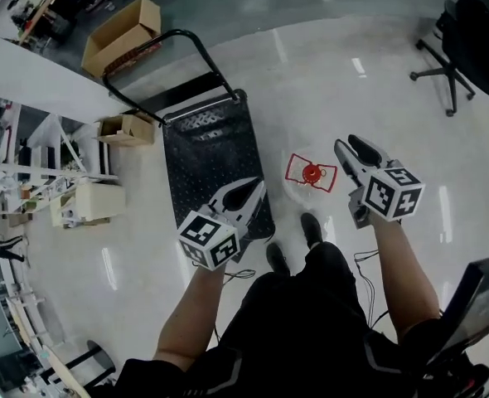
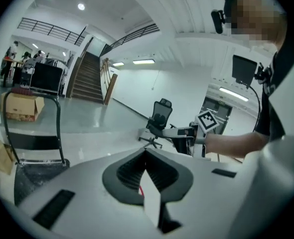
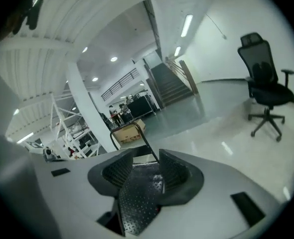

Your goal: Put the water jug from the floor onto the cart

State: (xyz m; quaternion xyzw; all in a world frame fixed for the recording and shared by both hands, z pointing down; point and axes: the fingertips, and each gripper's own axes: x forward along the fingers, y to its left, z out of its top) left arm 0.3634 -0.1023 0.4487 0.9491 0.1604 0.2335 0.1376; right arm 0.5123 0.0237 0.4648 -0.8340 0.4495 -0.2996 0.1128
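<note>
Glossy floor (image 1: 394, 98), water jug (image 1: 312, 173) between clenched left hand-held gripper (image 1: 251, 189) and released right hand-held gripper (image 1: 352, 145)

A black cart (image 1: 203, 152) is seen on the floor (image 1: 369, 98), its handle at the far end. A jug (image 1: 311, 173) with a red cap is stood just right of the cart. The left gripper (image 1: 255, 187) is held over the cart's near right corner. The right gripper (image 1: 352, 145) is held right of the cart, past the jug. A box (image 1: 122, 36) is seen beyond the cart's handle.
</note>
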